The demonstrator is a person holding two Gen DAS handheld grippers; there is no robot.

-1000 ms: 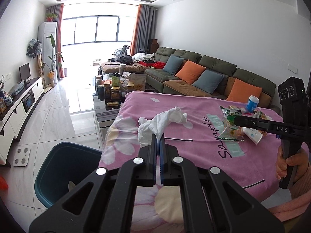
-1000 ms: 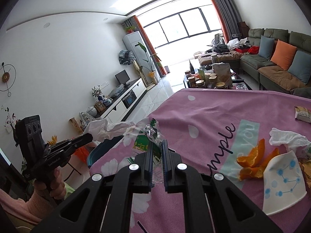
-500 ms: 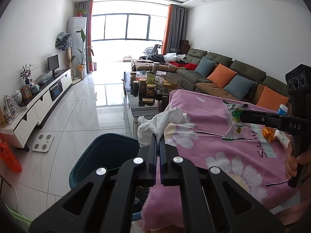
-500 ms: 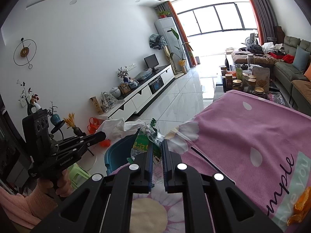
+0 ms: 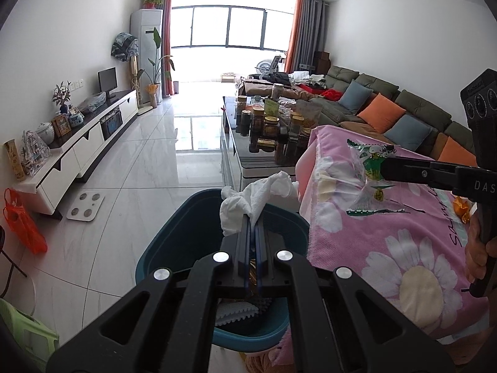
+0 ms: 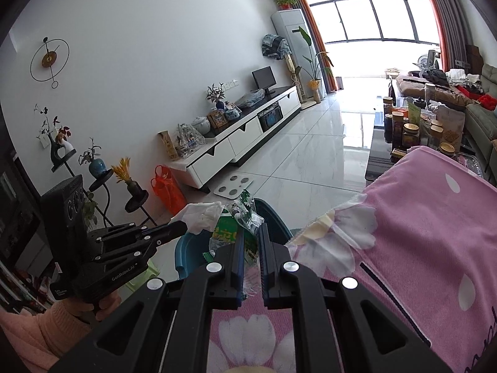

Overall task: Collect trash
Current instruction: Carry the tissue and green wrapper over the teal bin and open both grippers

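The left tongs (image 5: 254,217) are clenched on a crumpled white tissue (image 5: 251,200), which is held above the teal bin (image 5: 174,242) on the floor beside the pink-covered bench (image 5: 388,236). The right tongs (image 6: 250,233) are nearly closed, pinching a green-printed clear wrapper (image 6: 239,223) at the bench's edge. A second ago both pieces were held over the bench; since then they have been carried sideways toward the bin.

A home living room: a long green sofa (image 5: 388,99) with cushions at right, a white TV cabinet (image 5: 84,149) along the left wall, curtained windows (image 5: 230,28) at top centre.
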